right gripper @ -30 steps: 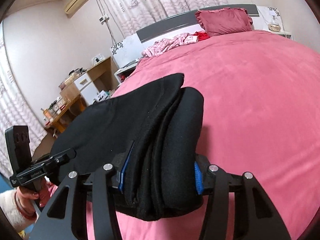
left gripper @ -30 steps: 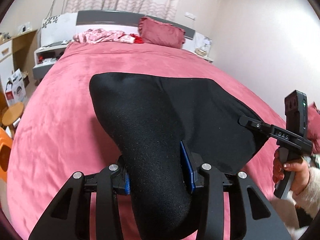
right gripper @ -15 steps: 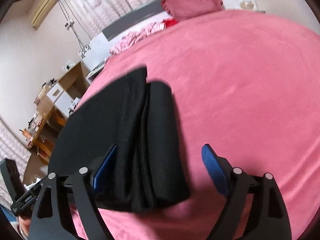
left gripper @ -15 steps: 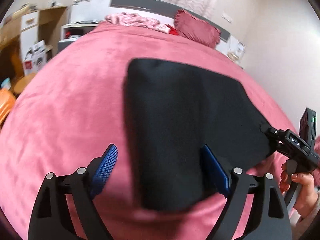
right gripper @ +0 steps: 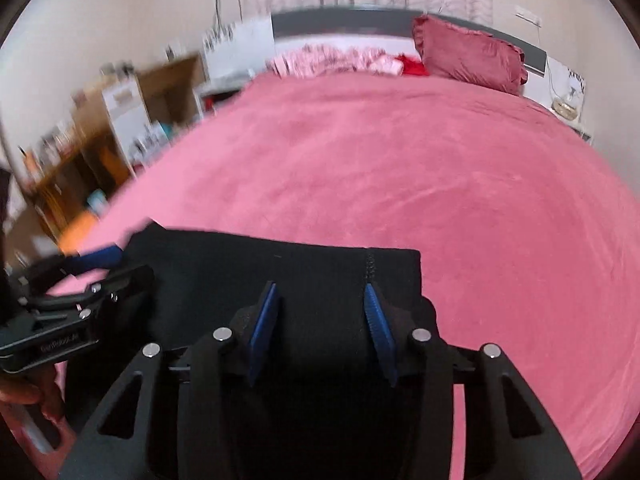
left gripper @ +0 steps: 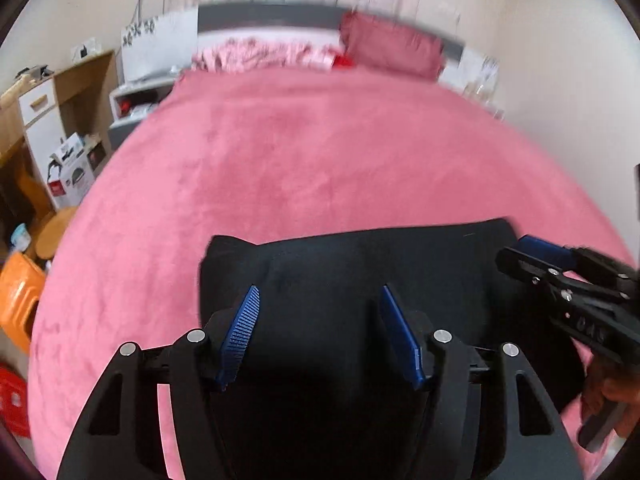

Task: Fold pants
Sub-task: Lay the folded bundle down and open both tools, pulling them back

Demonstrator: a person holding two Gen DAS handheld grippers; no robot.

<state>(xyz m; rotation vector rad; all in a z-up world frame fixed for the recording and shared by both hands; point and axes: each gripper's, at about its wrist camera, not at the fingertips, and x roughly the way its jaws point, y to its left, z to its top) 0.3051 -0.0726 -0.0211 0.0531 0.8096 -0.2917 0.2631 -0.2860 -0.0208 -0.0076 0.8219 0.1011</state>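
On a wide pink bedspread (left gripper: pixel 320 168), black pants (left gripper: pixel 360 264) are lying as a flat, squared-off bundle near the foot of the bed, well apart from the crimson pillow (left gripper: pixel 392 50) and the heap of pink clothes (left gripper: pixel 260 54) at the headboard. Both hand-held tools are hovering low over the near edge of the cloth. The left gripper (left gripper: pixel 320 332) is standing with its blue pads (left gripper: pixel 240 332) apart, dark fabric showing in the gap but not pressed by either pad; its jaws have just been closing after springing wide. The right gripper (right gripper: pixel 320 328) is narrower — its jaws have likewise just been closing — yet the frames are showing no pinch, only the seam of the pants running beneath it. Each tool is also appearing at the edge of the other's view, flanking the bundle.

By the look of it, a fold is already laid down and the person is setting up either a further fold or a smoothing pass. Any next move is calling for both pairs of fingers to take the same edge evenly and through all layers — a lopsided bite would likely be skewing the stack.
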